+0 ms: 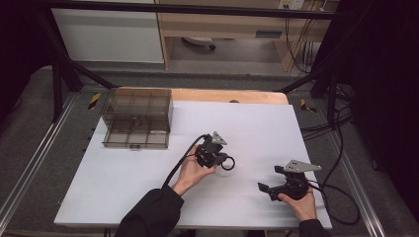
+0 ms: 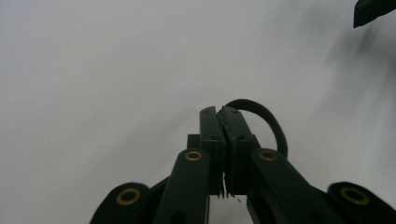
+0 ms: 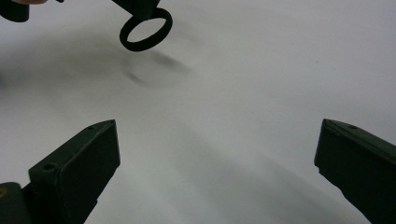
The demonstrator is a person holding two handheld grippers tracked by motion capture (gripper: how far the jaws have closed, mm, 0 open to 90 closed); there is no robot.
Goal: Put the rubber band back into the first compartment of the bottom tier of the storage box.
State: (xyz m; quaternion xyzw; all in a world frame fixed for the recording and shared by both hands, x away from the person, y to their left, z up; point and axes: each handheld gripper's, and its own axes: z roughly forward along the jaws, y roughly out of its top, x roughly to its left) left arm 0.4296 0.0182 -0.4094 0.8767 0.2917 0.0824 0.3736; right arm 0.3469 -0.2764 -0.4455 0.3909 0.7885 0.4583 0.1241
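From the high view, the left gripper (image 1: 221,159) is pinching a thin black ring (image 1: 228,163) over the white table (image 1: 247,128), well short of the smoky plastic compartment box (image 1: 137,118); pickup looks done, delivery remaining. Left gripper view: jaws are clamping the ring's (image 2: 261,116) smooth rubbery band; right gripper view: the right gripper (image 3: 217,163) is idling wide apart, ring (image 3: 145,29) dangling beyond.
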